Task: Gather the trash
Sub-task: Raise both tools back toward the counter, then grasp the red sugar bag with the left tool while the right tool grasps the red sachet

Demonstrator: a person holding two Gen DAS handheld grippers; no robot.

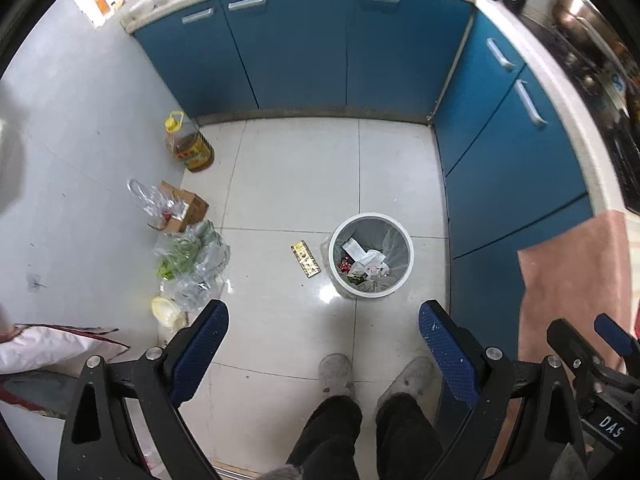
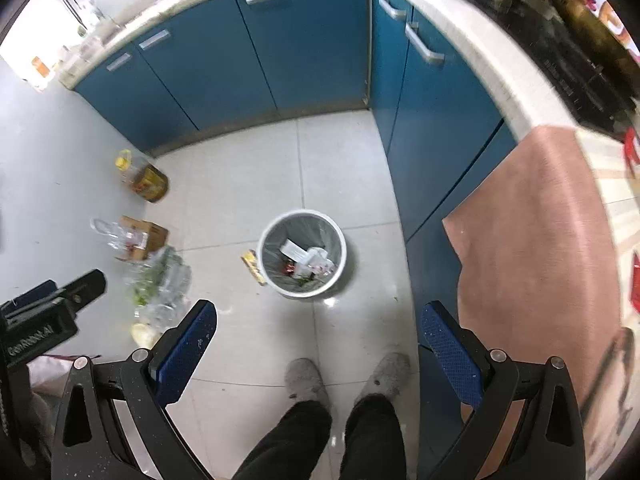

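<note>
Tile floor (image 1: 304, 168) runs ahead of both claws to blue cabinets (image 1: 296, 44). Beyond the left claw (image 1: 322, 334) stands a lined bin (image 1: 371, 256), a flat wrapper (image 1: 306, 259) just beside it. Left claw and right claw (image 2: 318, 330) both gape apart, empty.

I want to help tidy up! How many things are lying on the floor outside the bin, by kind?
Flat yellow packet: 1
Oil bottle: 1
Cardboard box: 1
Bag of greens: 1
Yellowish lid: 1
Total: 5
</note>
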